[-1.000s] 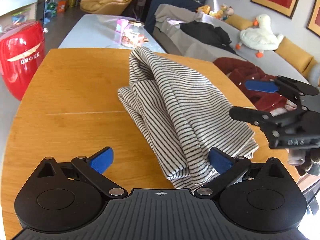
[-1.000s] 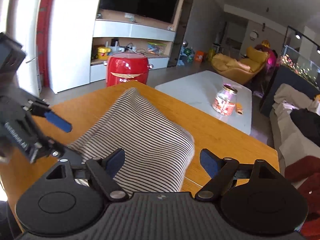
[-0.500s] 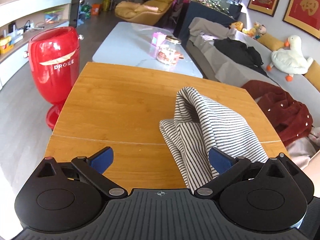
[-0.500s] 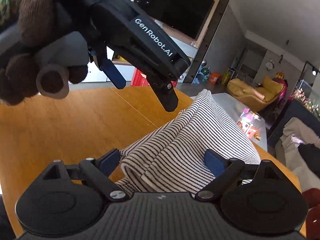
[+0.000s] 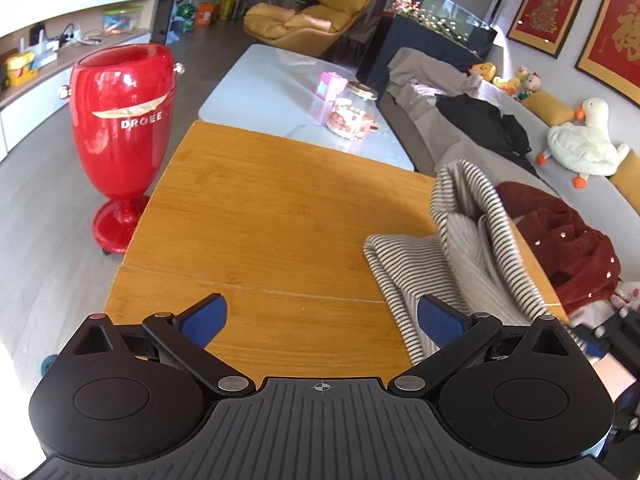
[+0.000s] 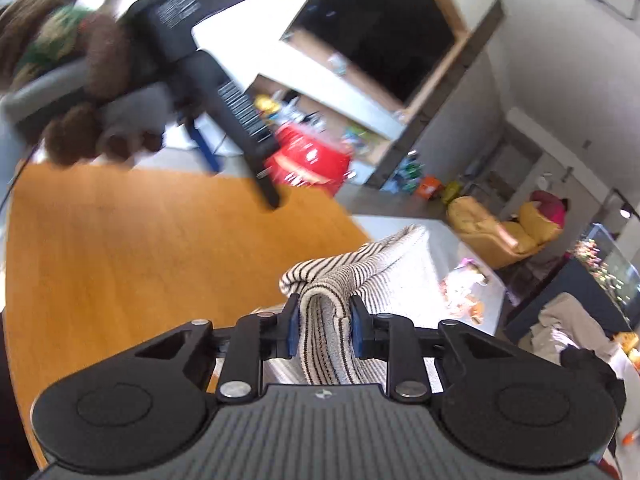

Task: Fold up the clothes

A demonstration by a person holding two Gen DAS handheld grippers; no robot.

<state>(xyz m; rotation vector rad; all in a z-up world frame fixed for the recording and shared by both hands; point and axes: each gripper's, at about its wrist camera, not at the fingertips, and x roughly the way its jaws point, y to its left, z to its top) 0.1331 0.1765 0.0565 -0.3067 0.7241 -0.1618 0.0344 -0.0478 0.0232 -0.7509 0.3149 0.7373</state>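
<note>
A folded black-and-white striped garment (image 5: 460, 248) lies at the right edge of the wooden table (image 5: 280, 208), partly raised into a hump. My right gripper (image 6: 323, 330) is shut on a thick fold of the striped garment (image 6: 360, 276) and holds it off the table. My left gripper (image 5: 320, 320) is open and empty, above the table's near edge, just left of the garment. In the right wrist view the left gripper (image 6: 216, 92) hangs above the table (image 6: 120, 248), held in a gloved hand.
A red pedestal vase (image 5: 120, 136) stands on the floor left of the table. A white coffee table (image 5: 280, 92) with a glass jar (image 5: 352, 116) lies beyond. A grey sofa with a dark red garment (image 5: 568, 240) is at the right.
My right gripper has closed on a fold of the striped garment and lifted it. My left gripper has pulled back and left, away from the garment, staying open.
</note>
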